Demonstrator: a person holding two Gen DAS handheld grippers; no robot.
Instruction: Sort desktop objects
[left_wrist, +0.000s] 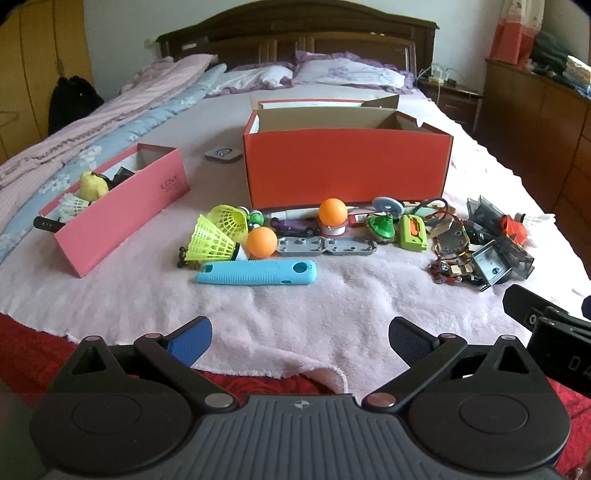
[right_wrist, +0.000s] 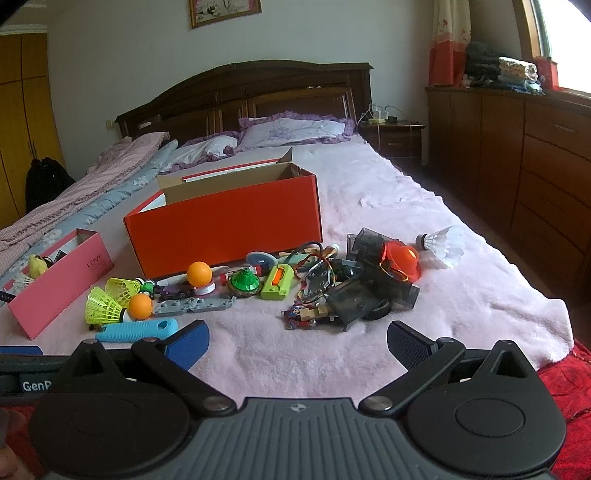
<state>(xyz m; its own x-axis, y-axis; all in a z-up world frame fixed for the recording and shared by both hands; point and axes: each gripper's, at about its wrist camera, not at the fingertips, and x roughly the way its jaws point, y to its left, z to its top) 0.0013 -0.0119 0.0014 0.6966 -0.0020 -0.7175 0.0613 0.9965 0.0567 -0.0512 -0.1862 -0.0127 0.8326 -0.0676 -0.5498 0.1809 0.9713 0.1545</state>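
Note:
A row of small objects lies on the pink blanket (left_wrist: 295, 306) in front of an open orange box (left_wrist: 347, 170): two yellow shuttlecocks (left_wrist: 218, 236), two orange balls (left_wrist: 261, 242), a blue ribbed sleeve (left_wrist: 256, 272), grey plates (left_wrist: 327, 246), a green top (left_wrist: 382, 225), a green case (left_wrist: 413, 232) and dark plastic parts (left_wrist: 495, 254). A pink box (left_wrist: 118, 210) at left holds a yellow toy and a white shuttlecock. My left gripper (left_wrist: 300, 339) is open and empty, short of the row. My right gripper (right_wrist: 297, 341) is open and empty before the dark parts (right_wrist: 369, 295).
A white shuttlecock (right_wrist: 441, 242) lies at the far right near an orange hat-shaped piece (right_wrist: 402, 260). A small grey device (left_wrist: 223, 152) sits left of the orange box. Pillows and a folded quilt lie behind. A wooden dresser (right_wrist: 517, 155) stands right of the bed.

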